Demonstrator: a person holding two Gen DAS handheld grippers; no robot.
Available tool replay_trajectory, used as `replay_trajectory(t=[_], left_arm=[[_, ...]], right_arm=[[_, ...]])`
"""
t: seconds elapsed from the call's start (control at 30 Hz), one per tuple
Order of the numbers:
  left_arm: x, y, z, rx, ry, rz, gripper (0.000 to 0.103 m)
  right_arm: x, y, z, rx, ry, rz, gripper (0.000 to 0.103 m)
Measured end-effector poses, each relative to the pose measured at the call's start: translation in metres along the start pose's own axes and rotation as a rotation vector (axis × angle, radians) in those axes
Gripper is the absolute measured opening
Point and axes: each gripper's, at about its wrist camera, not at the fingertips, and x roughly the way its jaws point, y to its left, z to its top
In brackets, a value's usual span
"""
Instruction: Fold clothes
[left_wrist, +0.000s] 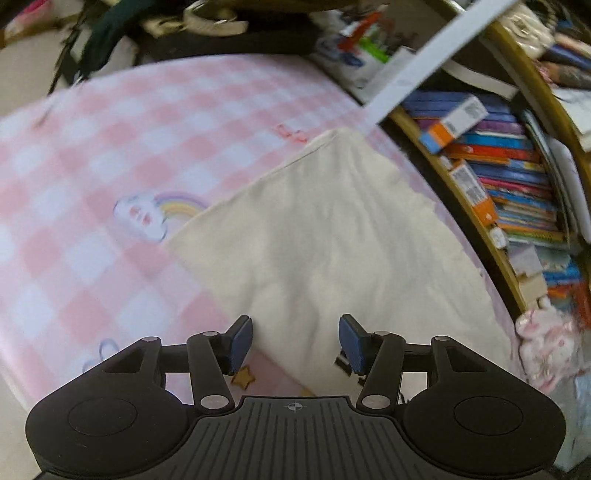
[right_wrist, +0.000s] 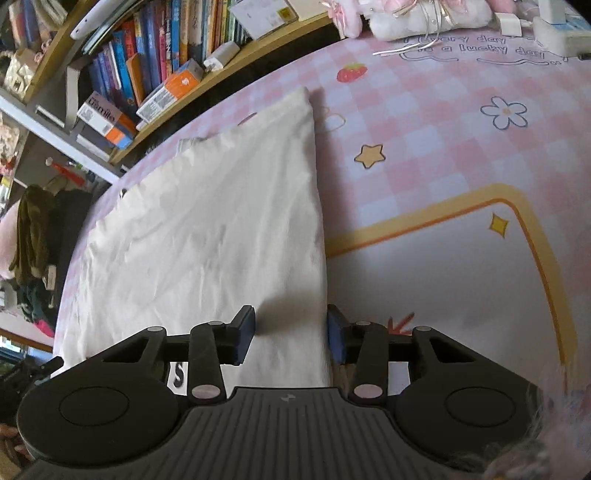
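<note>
A cream-white garment (left_wrist: 332, 236) lies flat on the pink checked table cover (left_wrist: 110, 147), folded into a long panel with straight edges. My left gripper (left_wrist: 295, 341) hovers open over its near corner, blue pads apart, nothing between them. In the right wrist view the same garment (right_wrist: 207, 236) stretches away toward the bookshelf. My right gripper (right_wrist: 291, 334) is open and straddles the garment's right folded edge; its fingers do not close on the cloth. Black printed letters show under both grippers at the garment's near end.
A bookshelf (left_wrist: 509, 177) packed with books borders the table's far side, also seen as bookshelf (right_wrist: 155, 66). A white plush toy (right_wrist: 413, 14) and a charger sit at the table's far end. Dark clothes (right_wrist: 33, 236) hang beyond the left edge. A pink plush item (left_wrist: 546, 343) lies right.
</note>
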Motion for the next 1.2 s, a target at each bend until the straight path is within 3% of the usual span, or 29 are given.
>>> replay_trajectory(t=[0.27,0.4,0.47,0.53,0.6,0.73,0.9,1.2], left_arm=[[0.003,0.015,-0.006,-0.179,-0.042,-0.049,0.053],[0.005,0.022,-0.008,-0.265,-0.066,-0.077,0.053],[0.005,0.026,-0.009,-0.309,-0.079,-0.091,0.052],[0.006,0.028,-0.01,-0.339,-0.087,-0.1,0.052],[0.006,0.028,-0.01,-0.346,-0.091,-0.102,0.052],[0.007,0.029,-0.009,-0.361,-0.097,-0.106,0.052],[0.008,0.03,-0.009,-0.365,-0.098,-0.111,0.052],[0.009,0.036,-0.011,-0.427,-0.145,-0.129,0.048]], right_arm=[[-0.013,-0.012,-0.001,-0.023,0.012,-0.022,0.037],[-0.011,-0.012,-0.007,-0.012,0.04,0.008,0.036],[-0.009,-0.008,-0.01,-0.023,0.045,0.015,0.031],[-0.006,-0.005,-0.012,-0.039,0.048,0.002,0.013],[-0.015,0.002,-0.011,-0.068,0.016,0.016,0.01],[-0.039,0.015,-0.009,-0.111,-0.058,0.051,0.009],[-0.011,0.011,-0.02,-0.167,0.014,-0.074,0.009],[-0.005,0.019,-0.026,-0.268,-0.017,-0.116,0.015]])
